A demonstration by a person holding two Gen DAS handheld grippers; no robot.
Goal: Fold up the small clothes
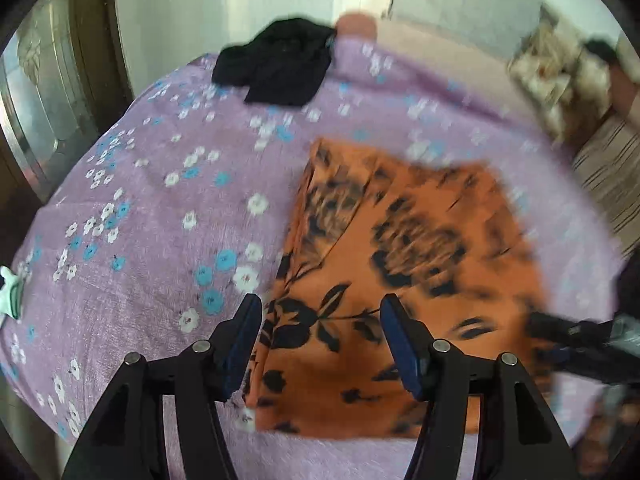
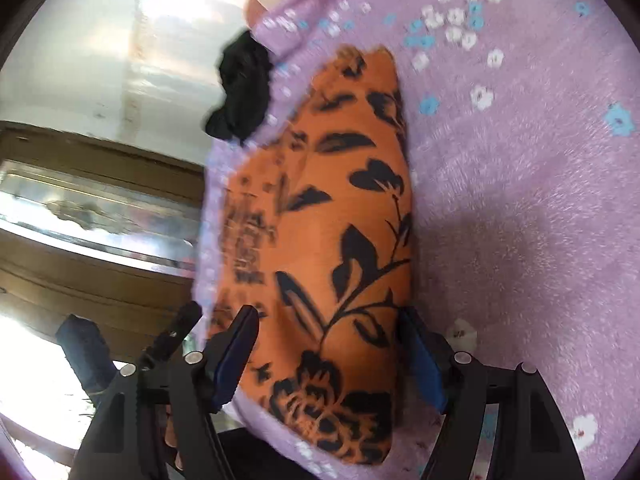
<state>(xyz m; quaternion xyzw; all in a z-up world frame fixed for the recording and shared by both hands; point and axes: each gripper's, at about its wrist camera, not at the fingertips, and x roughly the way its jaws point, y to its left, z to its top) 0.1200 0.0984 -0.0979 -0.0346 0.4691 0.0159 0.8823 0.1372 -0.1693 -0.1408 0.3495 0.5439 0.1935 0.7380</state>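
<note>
An orange cloth with a black flower print (image 1: 400, 264) lies folded flat on the lilac flowered bedsheet (image 1: 132, 216). The left gripper (image 1: 320, 320) hangs over the cloth's near left corner, its jaws apart, the blue pads (image 1: 240, 344) clear of the fabric with only cloth showing in the gap. The right gripper (image 2: 330, 344) straddles the cloth's narrow end, jaws likewise apart; whether its pads (image 2: 422, 360) touch the edges cannot be told. A crumpled black garment (image 1: 276, 60) sits well apart at the far edge of the bed.
</note>
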